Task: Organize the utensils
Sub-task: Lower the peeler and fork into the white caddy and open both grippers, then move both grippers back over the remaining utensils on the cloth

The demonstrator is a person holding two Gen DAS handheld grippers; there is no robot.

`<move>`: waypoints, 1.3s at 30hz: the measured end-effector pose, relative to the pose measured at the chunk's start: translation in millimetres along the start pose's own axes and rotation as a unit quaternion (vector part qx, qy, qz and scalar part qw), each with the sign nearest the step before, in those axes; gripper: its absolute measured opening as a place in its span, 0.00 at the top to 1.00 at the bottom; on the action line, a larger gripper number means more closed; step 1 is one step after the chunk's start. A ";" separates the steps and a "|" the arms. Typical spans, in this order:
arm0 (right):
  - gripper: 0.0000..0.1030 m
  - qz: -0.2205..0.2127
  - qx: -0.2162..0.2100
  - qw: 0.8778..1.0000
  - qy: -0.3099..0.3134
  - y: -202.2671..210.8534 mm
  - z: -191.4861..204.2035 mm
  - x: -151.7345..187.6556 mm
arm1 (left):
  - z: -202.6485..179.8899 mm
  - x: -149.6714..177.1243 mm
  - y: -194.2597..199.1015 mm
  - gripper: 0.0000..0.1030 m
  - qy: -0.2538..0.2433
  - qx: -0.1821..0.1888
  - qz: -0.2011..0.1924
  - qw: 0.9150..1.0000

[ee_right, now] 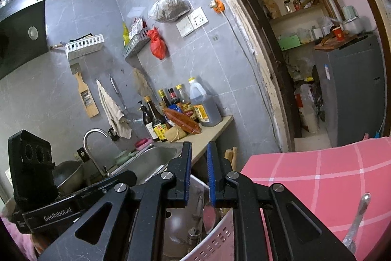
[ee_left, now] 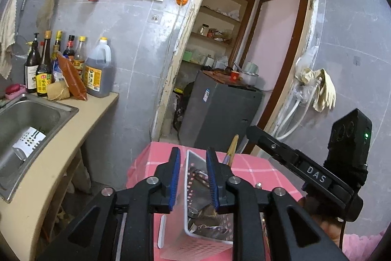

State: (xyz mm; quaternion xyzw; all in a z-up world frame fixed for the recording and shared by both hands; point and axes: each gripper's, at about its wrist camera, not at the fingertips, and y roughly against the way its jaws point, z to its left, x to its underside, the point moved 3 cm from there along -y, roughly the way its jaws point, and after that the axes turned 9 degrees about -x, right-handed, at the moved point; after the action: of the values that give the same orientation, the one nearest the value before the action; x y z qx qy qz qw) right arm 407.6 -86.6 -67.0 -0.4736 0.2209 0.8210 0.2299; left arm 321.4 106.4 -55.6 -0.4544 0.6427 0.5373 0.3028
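Pink tablecloth [ee_left: 256,168], utensil basket [ee_left: 185,246], parted claws [ee_left: 193,177]

A white slotted plastic basket [ee_left: 185,234] stands on the pink checked tablecloth [ee_left: 246,168], its rows of small rectangular slots showing along the near wall. Inside it lie metal utensils [ee_left: 199,208] piled loosely, their handles crossing at angles; a spoon bowl [ee_right: 209,217] shows among them in the right wrist view, with a metal knob-like piece just below it. A pale wooden handle [ee_left: 232,146] sticks up tilted at the basket's far right corner. One more metal utensil [ee_right: 357,219] lies apart on the cloth, handle end pointing away
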 end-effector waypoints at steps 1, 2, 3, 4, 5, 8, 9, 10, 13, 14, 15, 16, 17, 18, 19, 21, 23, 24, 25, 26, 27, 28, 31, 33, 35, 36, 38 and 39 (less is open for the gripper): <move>0.79 -0.003 0.002 1.000 0.001 2.3 1.8 -2.2 | -1.6 -2.6 3.2 0.75 -0.001 -0.001 -0.005 1.000; 0.77 -0.009 0.007 1.000 0.004 8.3 3.0 -4.8 | -2.7 -4.7 5.5 0.73 -0.001 -0.002 -0.008 1.000; 0.72 -0.014 0.011 1.000 0.005 12.7 4.2 -7.2 | -4.3 -7.4 8.3 0.69 -0.001 -0.001 -0.012 1.000; 0.68 -0.019 0.015 1.000 0.007 17.9 4.9 -10.0 | -7.2 -10.6 11.4 0.63 -0.001 -0.002 -0.017 1.000; 0.66 -0.024 0.022 0.999 0.009 25.4 5.4 -13.1 | -9.6 -13.4 14.3 0.61 -0.001 -0.003 -0.020 1.000; 0.54 -0.038 0.038 0.998 0.021 46.4 7.4 -24.9 | -18.2 -19.4 21.9 0.58 -0.003 0.003 -0.030 1.000; 0.50 -0.041 0.043 0.998 0.027 52.2 8.7 -29.1 | -22.4 -21.0 24.3 0.55 -0.008 0.002 -0.033 0.999; 0.46 -0.045 0.047 0.997 0.036 59.7 10.2 -33.5 | -27.7 -22.8 27.5 0.50 -0.013 0.003 -0.038 0.999; 0.36 -0.056 0.066 0.994 0.060 86.5 13.7 -47.7 | -43.8 -26.6 37.3 0.35 -0.022 0.007 -0.050 0.998; 0.34 -0.057 0.072 0.994 0.064 94.4 13.5 -50.4 | -47.9 -27.5 40.0 0.32 -0.023 0.007 -0.054 0.998; 0.28 -0.059 0.080 0.993 0.068 103.1 13.0 -54.0 | -53.0 -28.5 43.2 0.24 -0.023 0.007 -0.058 0.998; 0.21 -0.060 0.086 0.992 0.071 108.5 12.9 -57.5 | -58.3 -29.2 46.6 0.17 -0.022 0.007 -0.062 0.998; 0.18 -0.062 0.095 0.991 0.075 119.2 11.8 -59.9 | -62.4 -29.8 48.6 0.14 -0.020 0.008 -0.066 0.998; 0.14 -0.064 0.101 0.990 0.077 128.2 10.8 -62.4 | -67.1 -29.8 50.8 0.09 -0.019 0.011 -0.069 0.997; 0.12 -0.065 0.106 0.989 0.078 135.4 10.1 -65.0 | -72.7 -29.3 52.7 0.07 -0.019 0.014 -0.070 0.997; 0.09 -0.065 0.118 0.988 0.079 149.5 7.7 -68.6 | -84.3 -27.6 54.6 0.04 -0.027 0.017 -0.070 0.997; 0.05 -0.066 0.129 0.986 0.079 164.0 4.4 -70.7 | -96.2 -23.6 56.3 0.01 -0.038 0.018 -0.069 0.997; 0.01 -0.068 0.136 0.985 0.081 174.2 2.0 -71.4 | -101.8 -21.1 56.9 0.00 -0.042 0.018 -0.069 0.997; 0.01 -0.069 0.140 0.984 0.082 178.4 0.8 -72.1 | -107.2 -18.5 56.7 0.00 -0.048 0.020 -0.067 0.996; 0.01 -0.069 0.148 0.983 0.083 186.6 -1.9 -72.2 | -111.2 -16.0 56.2 0.00 -0.052 0.021 -0.064 0.996; 0.01 -0.068 0.152 0.982 0.083 191.1 -3.9 -72.2 | -116.7 -12.9 55.5 0.00 -0.057 0.020 -0.061 0.996; 0.01 -0.065 0.159 0.982 0.083 197.0 -7.0 -71.5 | -121.8 -9.6 54.8 0.00 -0.062 0.019 -0.058 0.996; 0.01 -0.057 0.172 0.980 0.080 210.9 -16.7 -68.3 | -135.9 0.4 53.0 0.00 -0.071 0.020 -0.046 0.996; 0.01 -0.046 0.181 0.980 0.073 221.4 -27.1 -63.5 | -145.0 9.1 51.0 0.00 -0.077 0.022 -0.037 0.996; 0.01 -0.037 0.185 0.980 0.067 228.3 -36.3 -58.8 | -153.3 16.8 48.3 0.00 -0.084 0.024 -0.028 0.996; 0.01 -0.031 0.188 0.980 0.058 234.2 -44.3 -55.5 | -158.5 21.7 46.0 0.00 -0.090 0.025 -0.022 0.995; 0.01 -0.022 0.193 0.980 0.041 242.4 -58.0 -49.8 | -166.4 28.1 41.8 0.00 -0.099 0.027 -0.014 0.995; 0.01 -0.017 0.195 0.980 0.033 246.3 -64.7 -47.1 | -171.1 32.2 38.6 0.00 -0.107 0.026 -0.008 0.994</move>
State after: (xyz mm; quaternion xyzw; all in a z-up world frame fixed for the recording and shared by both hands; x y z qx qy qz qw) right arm 327.9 -328.3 -19.3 -0.4504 0.3764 0.7417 0.3246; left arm 290.2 -66.8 -26.9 -0.3915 0.6172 0.5631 0.3857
